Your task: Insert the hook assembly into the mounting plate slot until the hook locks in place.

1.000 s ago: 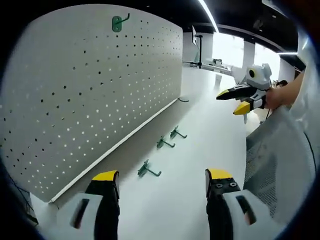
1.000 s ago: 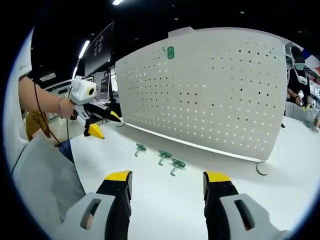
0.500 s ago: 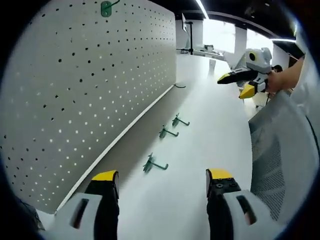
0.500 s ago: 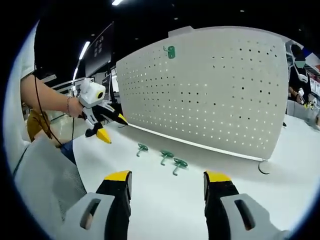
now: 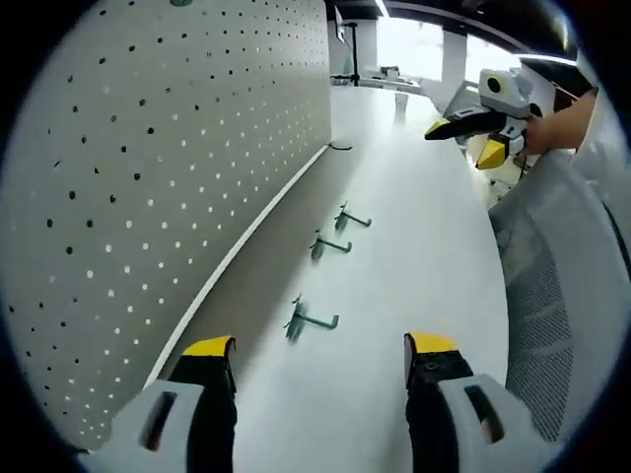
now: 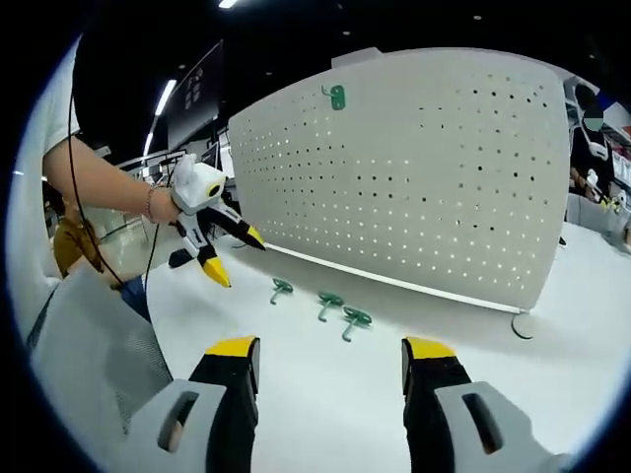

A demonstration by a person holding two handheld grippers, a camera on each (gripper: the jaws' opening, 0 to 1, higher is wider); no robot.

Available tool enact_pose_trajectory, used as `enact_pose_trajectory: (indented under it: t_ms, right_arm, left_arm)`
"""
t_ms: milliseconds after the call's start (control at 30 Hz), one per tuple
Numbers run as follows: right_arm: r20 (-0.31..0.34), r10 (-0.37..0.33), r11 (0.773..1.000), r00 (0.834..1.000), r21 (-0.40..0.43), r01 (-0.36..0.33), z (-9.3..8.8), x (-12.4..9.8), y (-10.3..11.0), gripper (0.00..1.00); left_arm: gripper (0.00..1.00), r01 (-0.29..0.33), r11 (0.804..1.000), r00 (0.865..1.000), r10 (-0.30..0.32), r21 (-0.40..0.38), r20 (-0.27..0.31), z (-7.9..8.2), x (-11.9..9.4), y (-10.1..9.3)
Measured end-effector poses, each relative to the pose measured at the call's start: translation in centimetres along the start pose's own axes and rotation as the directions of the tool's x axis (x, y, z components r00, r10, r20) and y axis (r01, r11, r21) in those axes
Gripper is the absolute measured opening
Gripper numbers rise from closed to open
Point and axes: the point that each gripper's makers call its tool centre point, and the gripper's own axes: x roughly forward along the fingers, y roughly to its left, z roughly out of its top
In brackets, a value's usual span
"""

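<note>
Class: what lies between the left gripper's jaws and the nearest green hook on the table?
Nothing: in the left gripper view, bare white table separates the left gripper from the nearest hook.

Bright, even overhead strip lighting; the upright white perforated metal pegboard [image 6: 414,177] casts a soft grey shadow along its base (fisheye bends its edges), with window glare blown out behind.

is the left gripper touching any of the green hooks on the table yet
Apart. In the right gripper view the left gripper hangs open above the table, clear of the nearest hook; in its own view, bare table separates the jaws from that hook.
</note>
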Motion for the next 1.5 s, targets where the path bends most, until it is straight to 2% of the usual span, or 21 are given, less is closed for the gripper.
enact_pose_trajectory:
  t_ms: [433,600,833,1233,1500]
  right_arm:
    - [-0.013,0.002,1.000,1.000,0.011,-0.001,-0.4,0.0,0.0,0.55]
    - [-0.019,0.005,1.000,1.000,0.011,-0.005,-0.6,0.1,0.1,0.55]
    - [-0.025,0.009,1.000,1.000,0.012,-0.008,-0.7,0.1,0.1,0.55]
    - [-0.029,0.009,1.000,1.000,0.020,-0.009,-0.9,0.1,0.1,0.53]
    - [-0.027,0.006,1.000,1.000,0.025,-0.005,-0.9,0.0,0.0,0.52]
  left_arm:
    - [0.69,0.052,0.998,0.997,-0.051,0.020,-0.054,-0.7,2.2,0.4]
    - [0.68,0.076,0.996,0.994,-0.071,0.053,-0.083,-0.9,2.9,0.3]
    - [0.68,0.093,0.994,0.992,-0.087,0.064,-0.097,-0.7,3.5,0.6]
    - [0.67,0.139,0.983,0.981,-0.120,0.119,-0.156,-1.1,4.8,0.5]
    - [0.65,0.186,0.969,0.967,-0.152,0.163,-0.204,-2.1,5.4,0.1]
